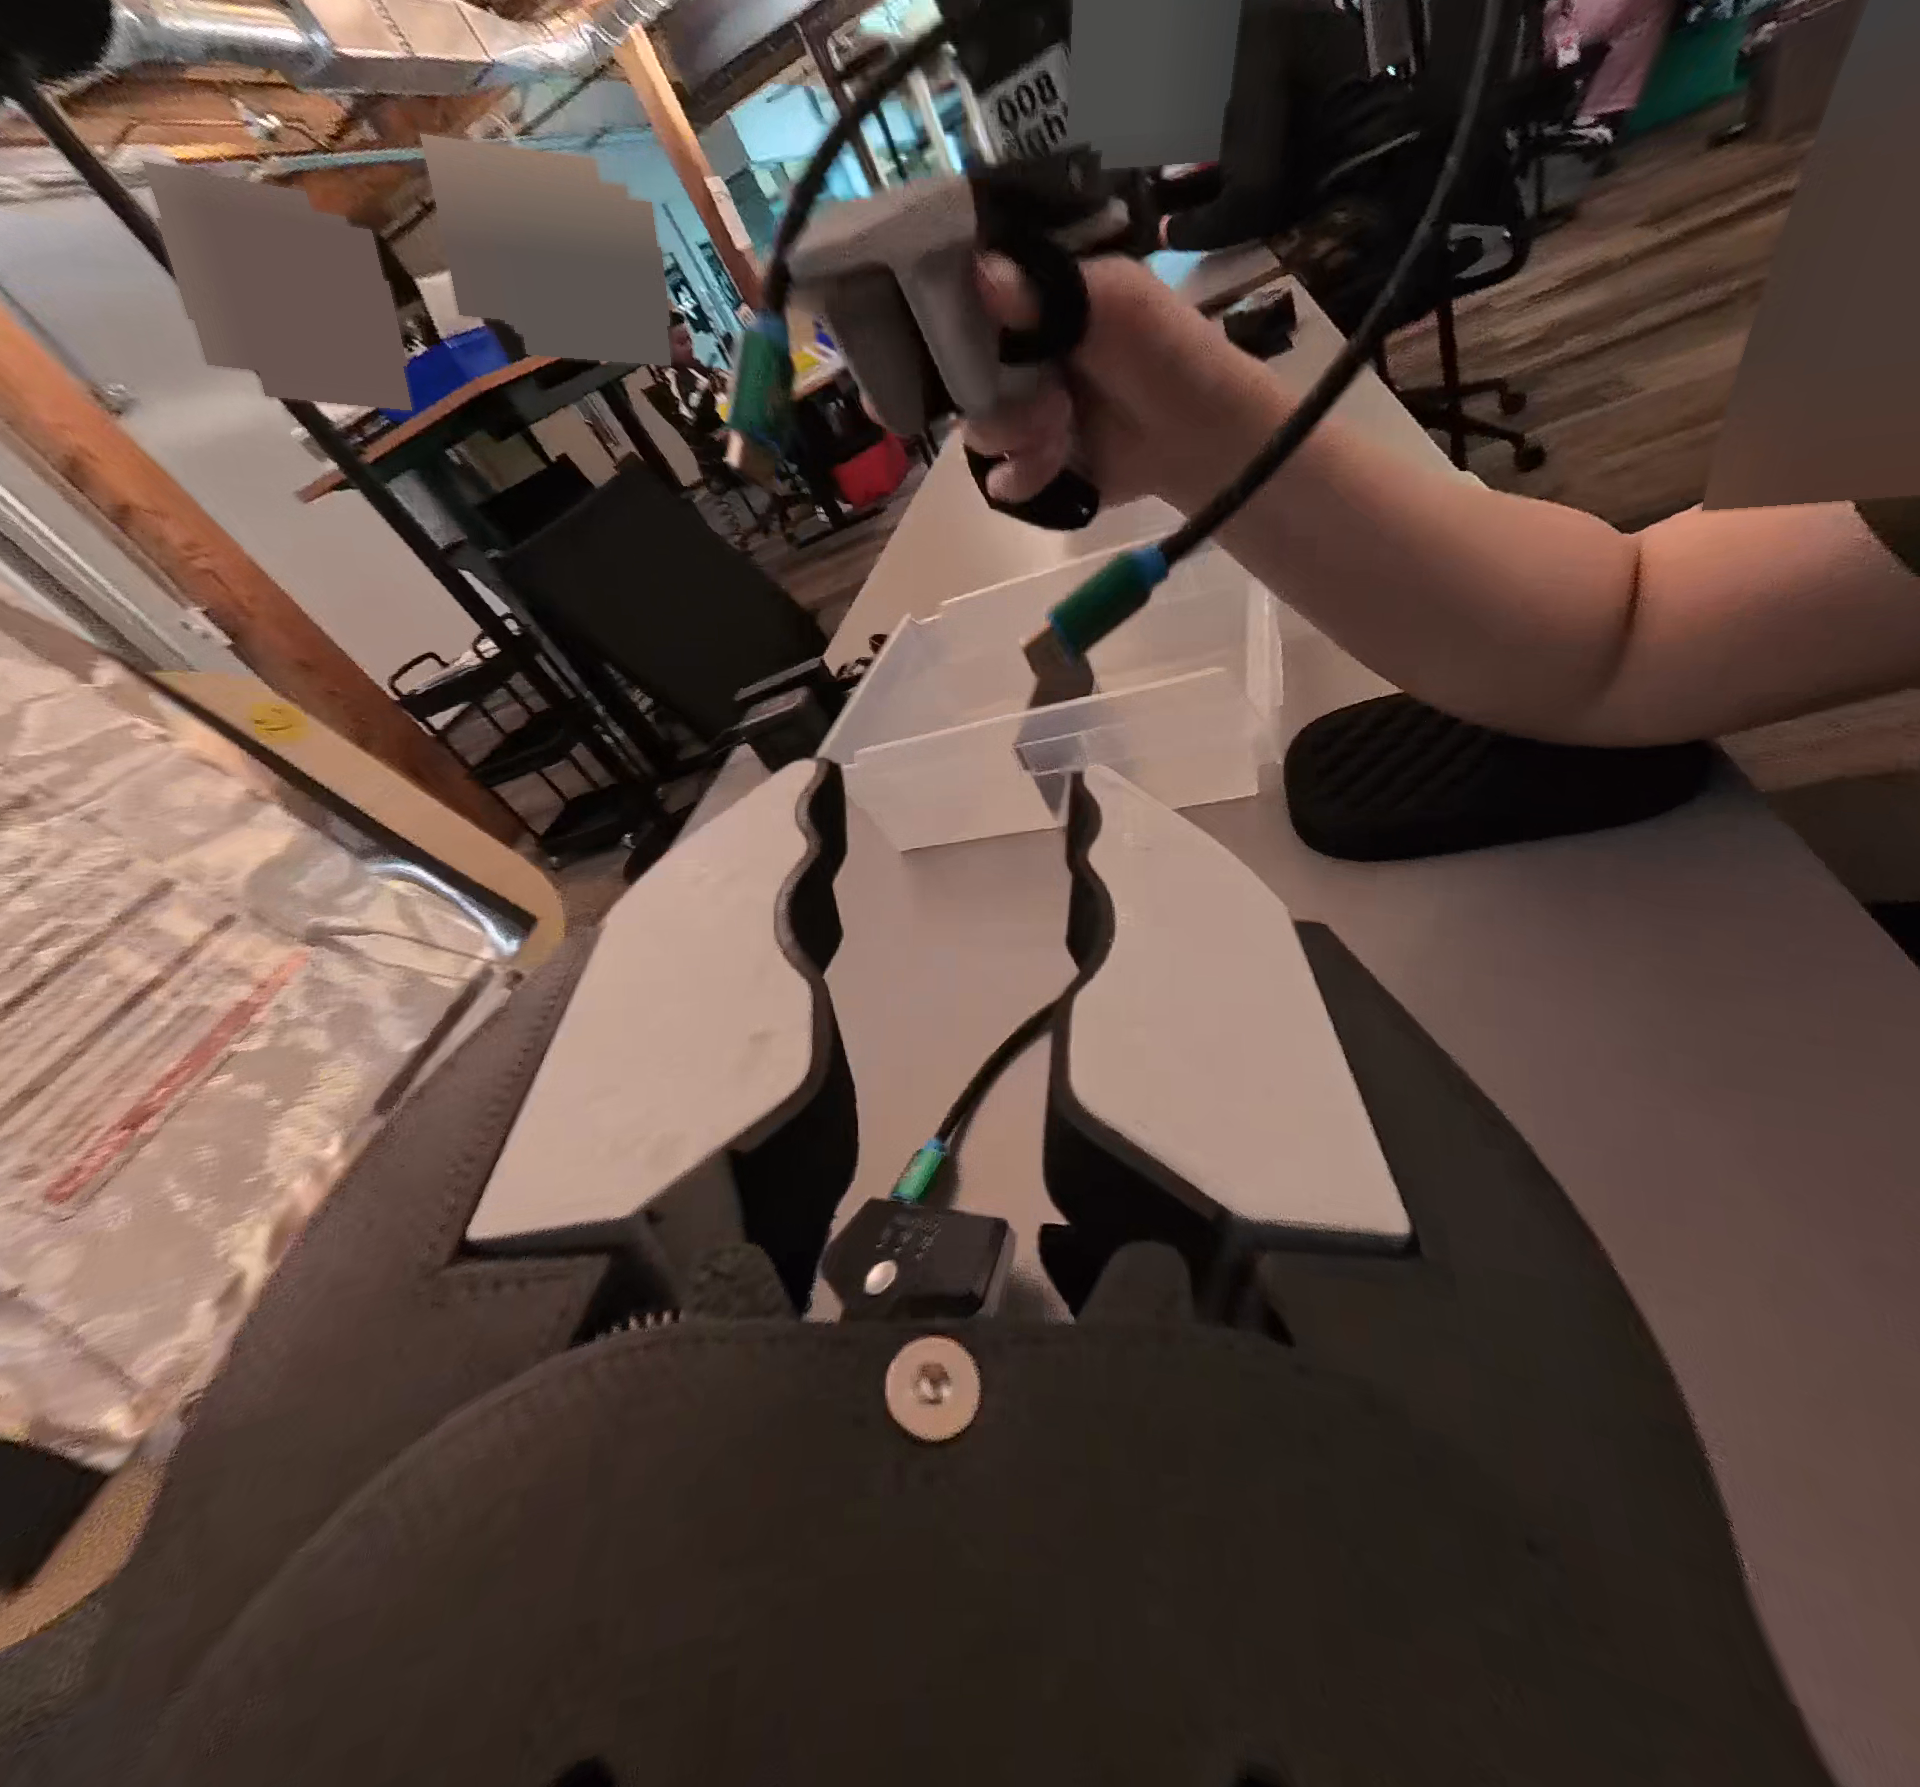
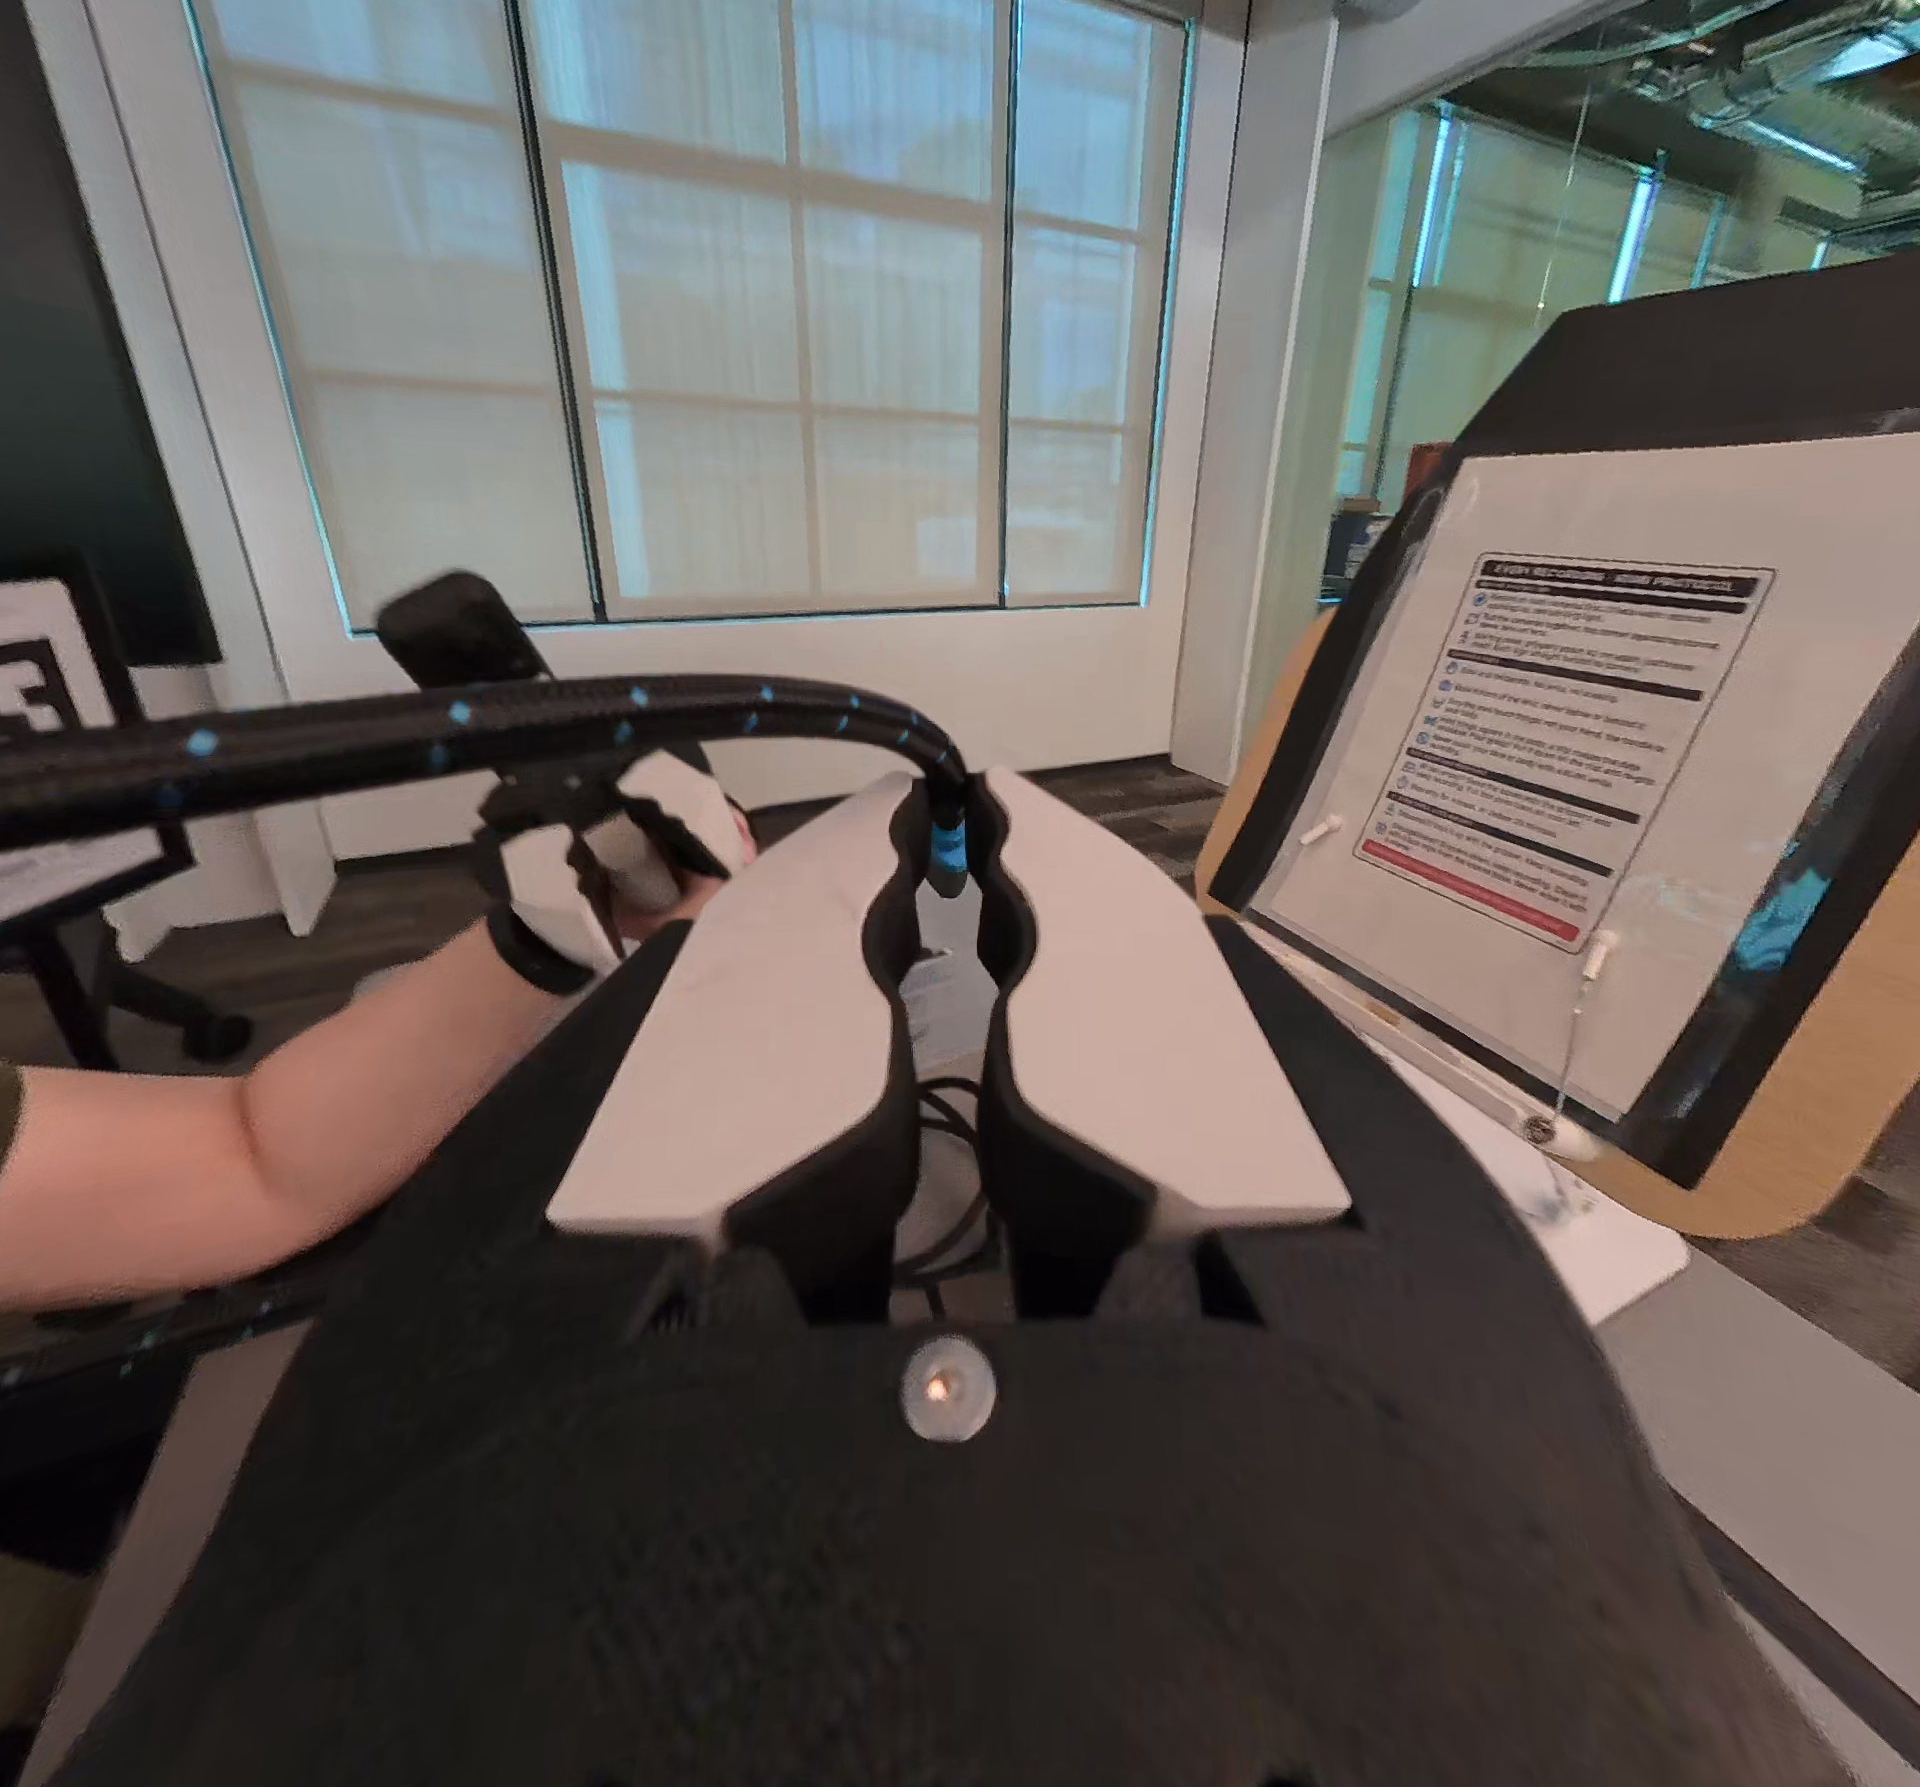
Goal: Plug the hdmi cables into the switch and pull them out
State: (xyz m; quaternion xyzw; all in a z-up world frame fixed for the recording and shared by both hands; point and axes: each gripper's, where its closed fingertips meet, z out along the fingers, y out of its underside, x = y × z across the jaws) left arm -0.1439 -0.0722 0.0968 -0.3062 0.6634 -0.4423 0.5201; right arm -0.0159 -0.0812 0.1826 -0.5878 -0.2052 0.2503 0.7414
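My left gripper is open and empty, low over the grey table. The small black HDMI switch lies between the bases of its fingers, with one green-ended cable plug seated in it. My right gripper is shut on the plug of a black braided HDMI cable, which arches up and off to the left. In the left wrist view the right gripper is held high, with that green plug at its tips. A second green plug dangles over a clear box.
A clear plastic box stands just beyond my left fingertips. A black padded rest lies under the person's forearm. A tilted board with a printed sheet stands at the right of the right wrist view. Loose cables lie under my right gripper.
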